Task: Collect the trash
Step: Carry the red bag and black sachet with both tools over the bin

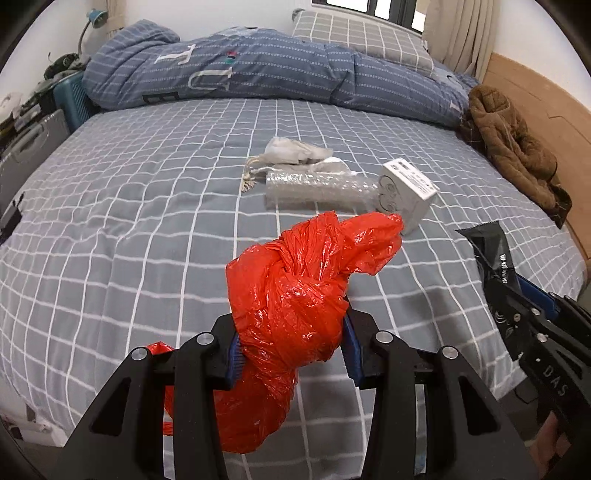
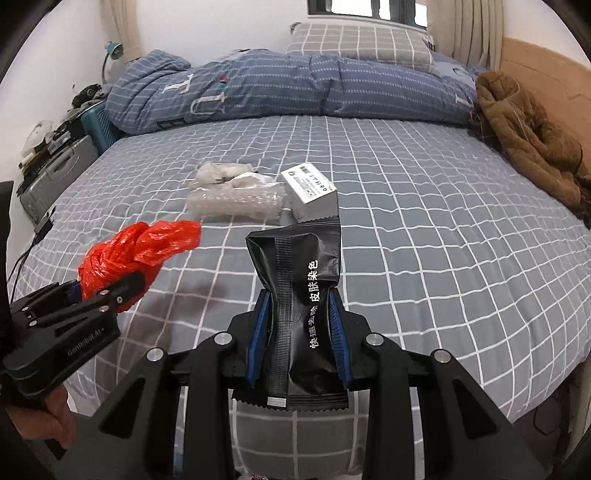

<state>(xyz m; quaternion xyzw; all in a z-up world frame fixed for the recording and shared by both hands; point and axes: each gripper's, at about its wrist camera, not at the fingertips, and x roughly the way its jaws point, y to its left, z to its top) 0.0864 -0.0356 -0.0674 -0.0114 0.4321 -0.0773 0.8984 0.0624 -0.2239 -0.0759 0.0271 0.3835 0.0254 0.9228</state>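
My left gripper (image 1: 291, 350) is shut on a knotted red plastic bag (image 1: 295, 295) and holds it above the bed's near part; the bag also shows at the left of the right wrist view (image 2: 136, 251). My right gripper (image 2: 299, 332) is shut on a black foil packet (image 2: 299, 295) with white Chinese print, also seen at the right of the left wrist view (image 1: 495, 254). On the bed's middle lie a bubble-wrap roll (image 1: 317, 188), a small white box (image 1: 406, 188) and a crumpled white pouch with a cord (image 1: 291, 153).
The bed has a grey checked sheet (image 1: 147, 206). A rolled blue duvet (image 1: 240, 70) and a grey pillow (image 1: 354, 33) lie at the far side. A brown jacket (image 1: 513, 147) lies by the wooden headboard (image 1: 543, 107). Suitcases (image 1: 33, 144) stand left of the bed.
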